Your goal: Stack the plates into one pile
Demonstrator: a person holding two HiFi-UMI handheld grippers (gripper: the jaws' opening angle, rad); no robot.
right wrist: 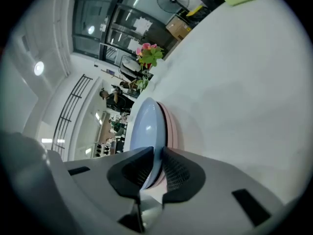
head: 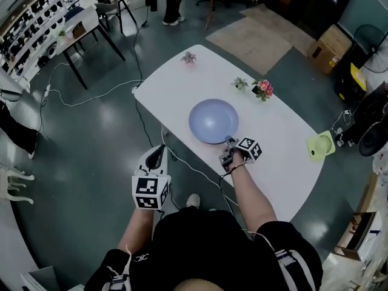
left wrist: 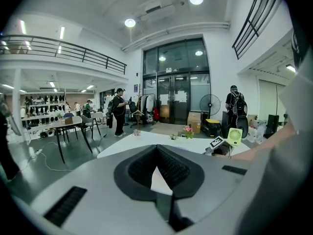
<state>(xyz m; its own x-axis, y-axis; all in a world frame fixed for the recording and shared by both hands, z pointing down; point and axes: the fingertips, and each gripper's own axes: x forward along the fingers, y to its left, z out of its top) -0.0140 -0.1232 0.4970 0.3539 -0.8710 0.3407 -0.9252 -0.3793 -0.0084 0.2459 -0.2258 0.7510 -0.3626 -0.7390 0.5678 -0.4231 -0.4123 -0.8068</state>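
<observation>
The right gripper (right wrist: 155,166) clamps the near rim of the blue plate (head: 213,120), a pink plate (right wrist: 173,129) mostly hidden beneath, while the left gripper (left wrist: 156,150) is closed and empty.

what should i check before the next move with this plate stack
1. The blue plate lies on the pink plate: ok.
2. The right gripper has its jaws closed on the blue plate's near rim: ok.
3. The left gripper has its jaws together, empty, beside the table: ok.
4. No loose plate shows in the head view: ok.
5. Plates evenly centred: cannot tell, the blue plate covers what is under it.
6. The pink flowers stand apart from the plates: ok.
</observation>
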